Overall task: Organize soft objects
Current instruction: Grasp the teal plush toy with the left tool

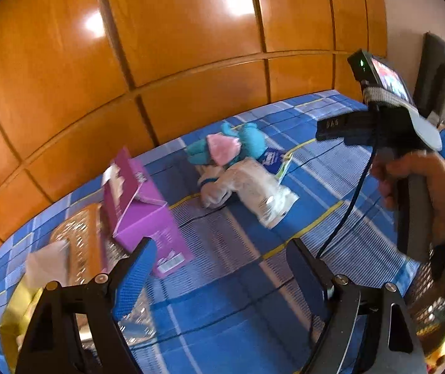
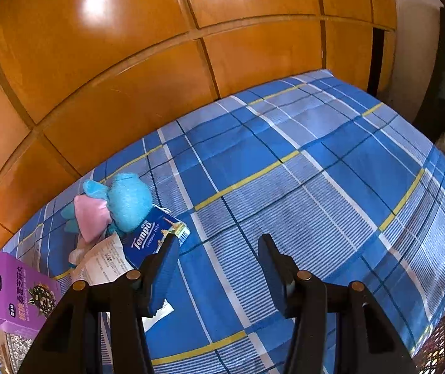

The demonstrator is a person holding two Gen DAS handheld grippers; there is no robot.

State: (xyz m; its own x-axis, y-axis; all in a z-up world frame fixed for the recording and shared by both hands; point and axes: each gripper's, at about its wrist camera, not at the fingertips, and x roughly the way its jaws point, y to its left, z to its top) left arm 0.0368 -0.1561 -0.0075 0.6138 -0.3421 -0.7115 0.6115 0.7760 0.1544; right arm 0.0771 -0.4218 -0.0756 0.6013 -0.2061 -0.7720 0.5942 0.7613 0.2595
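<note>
Left gripper (image 1: 219, 268) is hanging with jaws spread wide, nothing between them. Right gripper (image 2: 219, 268) is also gaping, empty. The person's right hand (image 1: 422, 184) is wrapping the right gripper's handle, probably squeezing the trigger; blur hides it.

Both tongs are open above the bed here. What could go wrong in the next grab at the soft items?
1. The blue plush toy lies against the Tempo tissue pack and a white plastic package; a grab may catch two at once.
2. The black cable of the right tongs hangs over the bedsheet and may snag.
3. The left tongs are close to the open purple box and may knock it.
</note>
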